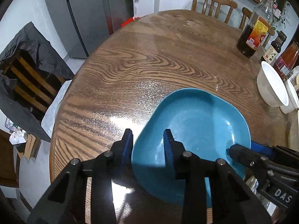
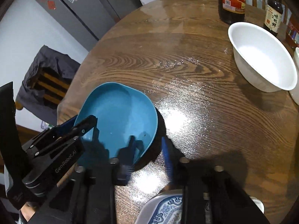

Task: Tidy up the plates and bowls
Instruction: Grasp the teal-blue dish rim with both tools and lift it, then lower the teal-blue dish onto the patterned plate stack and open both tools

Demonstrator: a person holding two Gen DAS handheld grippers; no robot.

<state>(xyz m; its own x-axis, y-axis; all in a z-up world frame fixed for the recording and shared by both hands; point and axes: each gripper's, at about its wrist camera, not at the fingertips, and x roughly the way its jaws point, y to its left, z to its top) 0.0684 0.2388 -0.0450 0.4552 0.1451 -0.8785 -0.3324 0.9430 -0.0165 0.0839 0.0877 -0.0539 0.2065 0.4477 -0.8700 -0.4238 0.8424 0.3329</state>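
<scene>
The blue plate's [image 1: 196, 127] rim sits between both narrowed pairs of fingers [image 1: 129, 140], seemingly gripped.

**Hand-held tongs, pair: appearance**

Left tongs [image 1: 147, 140]: matte black angular frame with two triangular arms, each carrying a blue ribbed pad along its inner face. Round silver screw heads sit at the arm joints, four showing in the left wrist view. Seen from the right wrist view, the body [image 2: 56, 160] is a black block lettered "GenRobot.AI" in pale type, with small silver screws along its linkage.

Right tongs [image 2: 147, 149]: same black frame, blue toothed pads, silver screw heads at the joints. In the left wrist view its casing [image 1: 265, 169] bears white raised letters "DAS", the remainder cut off at the edge.
</scene>
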